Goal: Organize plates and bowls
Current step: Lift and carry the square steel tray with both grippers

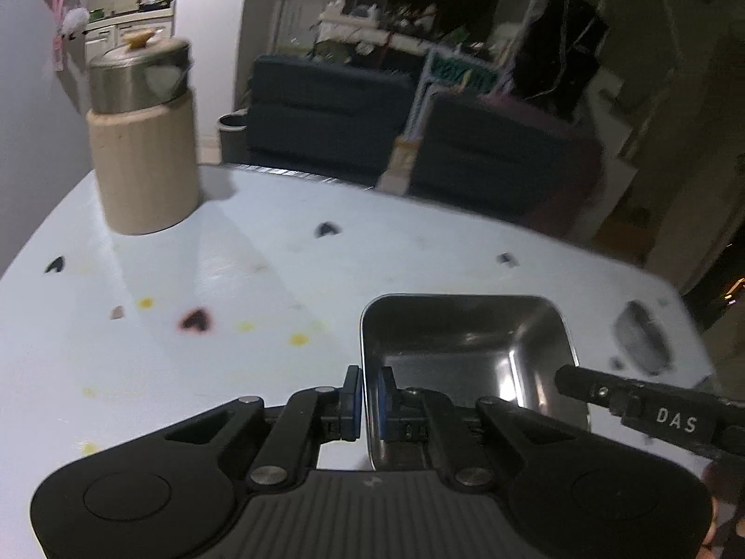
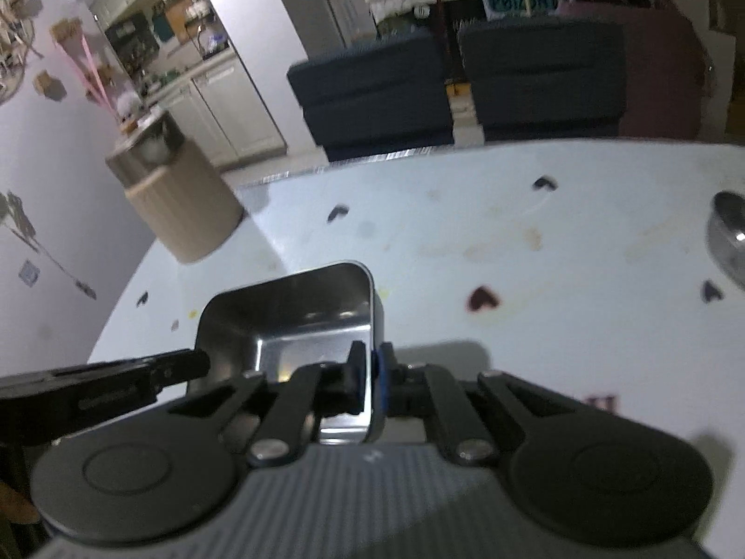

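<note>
Both jaws were clamped on thin walls of the same square steel bowl (image 1: pixel 465 344): the left gripper (image 1: pixel 370 400) pinched its left wall, the right gripper (image 2: pixel 370 384) its right wall, one pad inside and one outside each. The bowl appeared to hang just above the white table (image 1: pixel 233 279), well apart from the lidded canister (image 1: pixel 142 139) at the far corner. My worry was the slick metal; if the two hands drifted apart or tilted unevenly, the bowl could twist loose and clatter down. I counted one square bowl, one canister, and one round steel dish (image 2: pixel 728 237) at the table's right edge, far from the canister.
</note>
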`<control>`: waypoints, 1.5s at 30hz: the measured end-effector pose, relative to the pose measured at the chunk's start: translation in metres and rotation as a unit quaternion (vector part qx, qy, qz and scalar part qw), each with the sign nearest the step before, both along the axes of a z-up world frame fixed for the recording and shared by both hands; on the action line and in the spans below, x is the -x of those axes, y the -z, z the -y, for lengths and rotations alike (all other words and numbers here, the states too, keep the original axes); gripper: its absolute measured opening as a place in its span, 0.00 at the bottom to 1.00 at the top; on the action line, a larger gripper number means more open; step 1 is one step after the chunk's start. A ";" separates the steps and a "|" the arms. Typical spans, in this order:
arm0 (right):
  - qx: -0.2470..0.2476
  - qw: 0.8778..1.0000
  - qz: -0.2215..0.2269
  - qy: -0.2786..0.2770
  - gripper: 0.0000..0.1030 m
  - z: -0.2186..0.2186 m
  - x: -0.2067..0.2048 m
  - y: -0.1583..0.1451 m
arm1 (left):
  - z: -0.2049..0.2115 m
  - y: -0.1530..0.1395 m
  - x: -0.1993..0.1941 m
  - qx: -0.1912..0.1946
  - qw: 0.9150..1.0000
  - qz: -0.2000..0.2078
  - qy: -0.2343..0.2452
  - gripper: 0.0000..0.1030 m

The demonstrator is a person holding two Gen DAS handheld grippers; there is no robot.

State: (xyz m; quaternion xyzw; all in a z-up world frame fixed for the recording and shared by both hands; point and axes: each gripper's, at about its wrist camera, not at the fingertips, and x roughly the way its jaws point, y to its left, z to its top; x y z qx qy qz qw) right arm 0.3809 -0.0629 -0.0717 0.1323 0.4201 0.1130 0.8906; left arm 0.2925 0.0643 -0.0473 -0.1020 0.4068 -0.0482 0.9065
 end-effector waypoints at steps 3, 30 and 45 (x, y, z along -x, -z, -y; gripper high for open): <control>0.000 1.000 0.011 0.008 0.07 0.022 0.015 -0.011 | 0.021 -0.010 0.013 0.014 1.000 0.015 0.017 0.07; 0.058 0.993 -0.049 0.092 0.07 0.156 0.124 0.004 | 0.190 0.026 0.055 -0.003 0.978 -0.044 0.206 0.07; 0.110 0.983 -0.129 0.075 0.07 0.173 0.144 0.051 | 0.228 0.062 0.070 -0.067 0.957 -0.091 0.266 0.08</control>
